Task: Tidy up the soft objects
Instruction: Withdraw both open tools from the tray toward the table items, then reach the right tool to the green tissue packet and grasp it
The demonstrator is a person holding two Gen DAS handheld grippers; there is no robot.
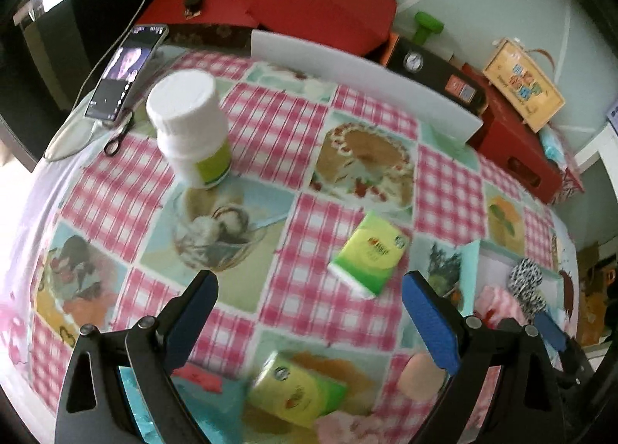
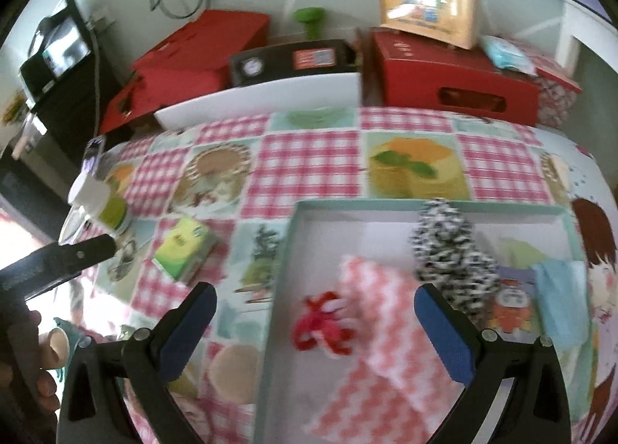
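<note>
My left gripper is open and empty above the tablecloth. A green tissue pack lies ahead of it, and a second green tissue pack lies below it between the fingers. My right gripper is open and empty over a shallow teal-rimmed box. In the box lie a pink-and-white cloth, a red scrunchie, a black-and-white patterned scrunchie and a light blue cloth. The first tissue pack also shows in the right wrist view.
A white bottle with a green label stands at the far left, next to a phone and small scissors. A white tray and red boxes line the table's back edge. A peach round sponge lies near the box.
</note>
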